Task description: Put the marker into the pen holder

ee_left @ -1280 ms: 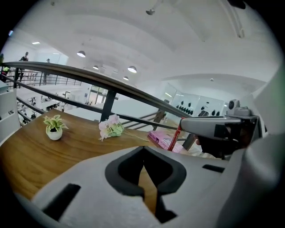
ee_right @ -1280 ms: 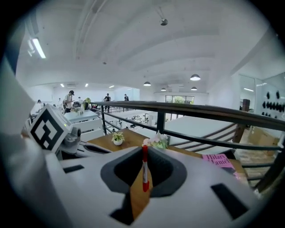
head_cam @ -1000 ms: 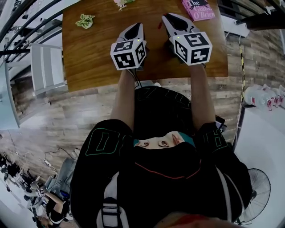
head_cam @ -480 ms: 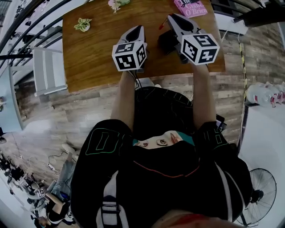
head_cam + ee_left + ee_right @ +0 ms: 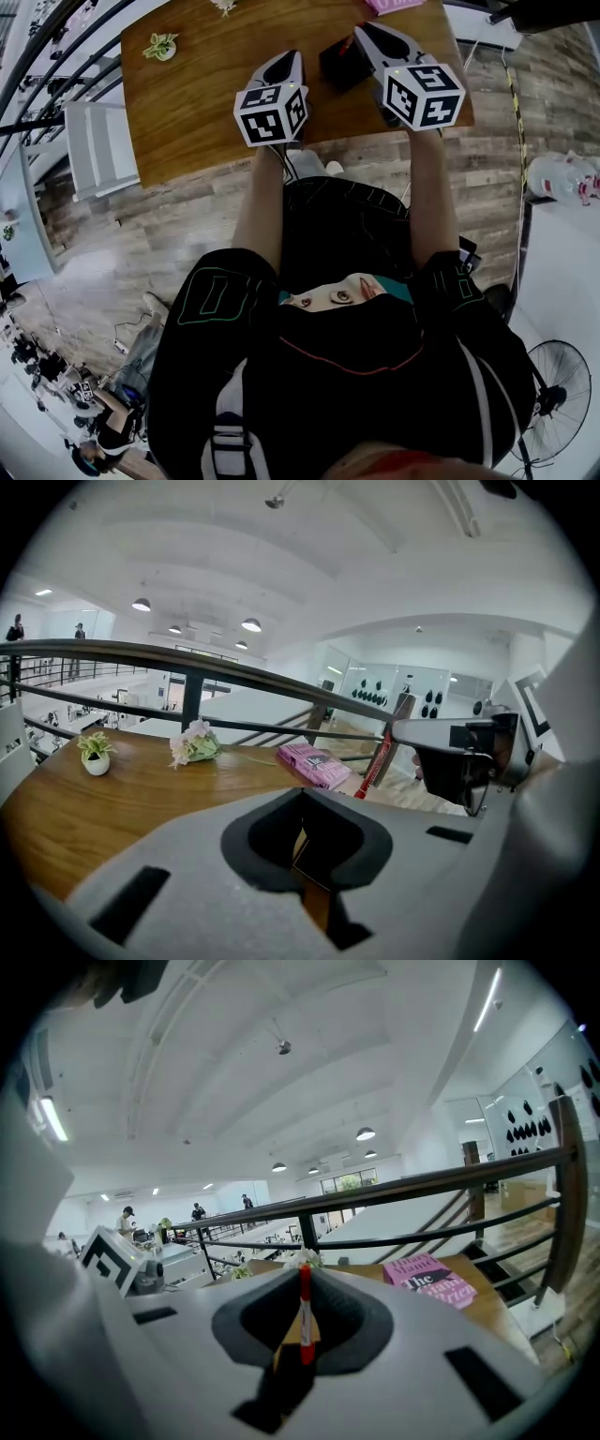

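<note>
While the right tongs (image 5: 306, 1281) grip one marker (image 5: 304, 1327), one pen holder (image 5: 339, 67) stands near.

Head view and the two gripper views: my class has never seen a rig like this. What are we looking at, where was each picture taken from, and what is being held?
There is no robot here. A person holds a two-jaw gripper in each hand. The head view comes from a camera on the person's head, looking down past the arms to a wooden table. Each gripper view comes from a camera riding on that gripper, looking along its jaws. On the table are a pink book, a small potted plant, a bunch of flowers and a black pen holder. The right gripper is shut on a red marker. The left gripper is shut and holds nothing.
</note>
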